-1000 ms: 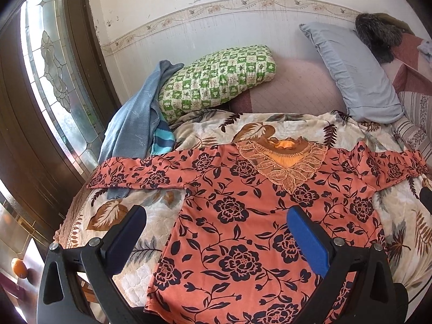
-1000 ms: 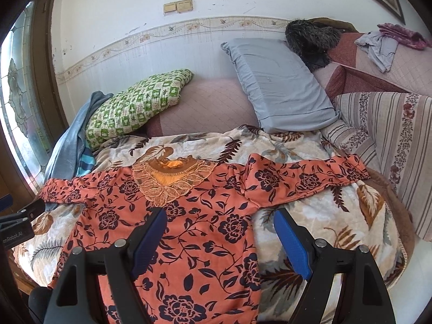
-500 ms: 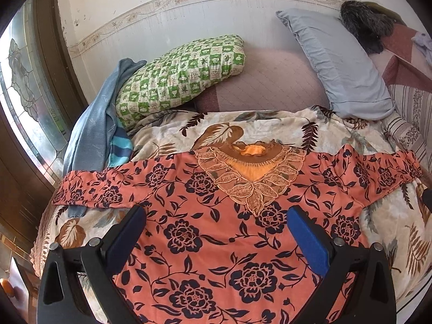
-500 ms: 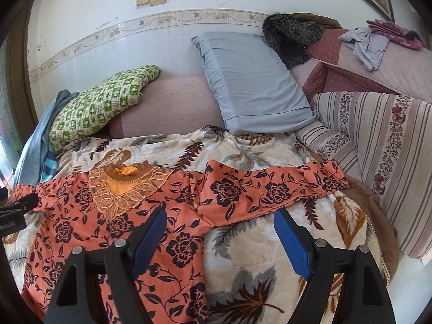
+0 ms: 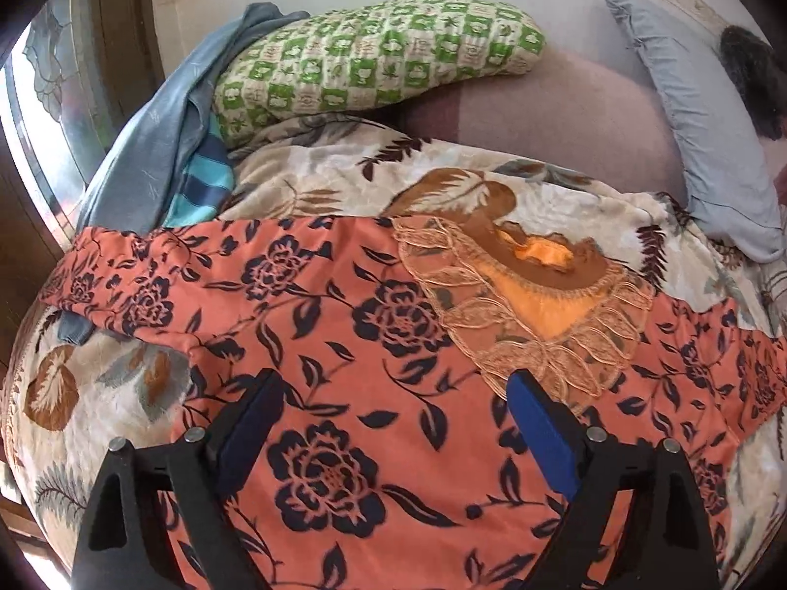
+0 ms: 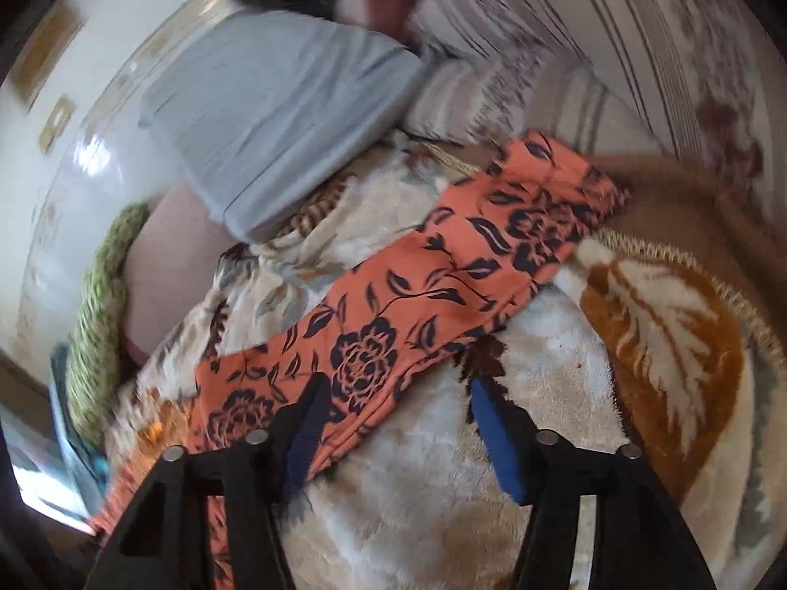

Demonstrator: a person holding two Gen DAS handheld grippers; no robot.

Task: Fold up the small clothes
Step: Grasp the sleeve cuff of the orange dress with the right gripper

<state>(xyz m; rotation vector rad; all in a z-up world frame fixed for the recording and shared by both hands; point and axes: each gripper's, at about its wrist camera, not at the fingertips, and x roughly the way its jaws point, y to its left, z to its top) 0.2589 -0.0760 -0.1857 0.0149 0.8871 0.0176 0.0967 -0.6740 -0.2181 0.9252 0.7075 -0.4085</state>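
Note:
An orange blouse with dark flowers [image 5: 393, 324] lies spread flat on a leaf-print blanket [image 5: 315, 177], its lace neckline [image 5: 531, 305] facing up. My left gripper [image 5: 393, 393] hovers low over the blouse's chest, just below the neckline. Its jaws are closing, with only flat cloth under them and nothing pinched. In the blurred, tilted right wrist view, the blouse's sleeve [image 6: 442, 265] runs diagonally across the blanket [image 6: 541, 344]. My right gripper [image 6: 398, 393] is at the sleeve's lower edge near the armpit, jaws closing. The left fingertip [image 6: 310, 408] lies over the cloth and the pads do not press it.
A green checked pillow [image 5: 374, 54] and a grey pillow [image 5: 698, 113] lean against the wall behind. A blue garment [image 5: 162, 128] is heaped at the left by the window. A striped cushion [image 6: 565, 49] and a brown blanket edge [image 6: 688, 187] lie past the sleeve's cuff.
Both grippers have dropped closer to the blouse. The left came in over the chest; the right swung out to the sleeve and rolled. Both pairs of jaws have narrowed, the right more.

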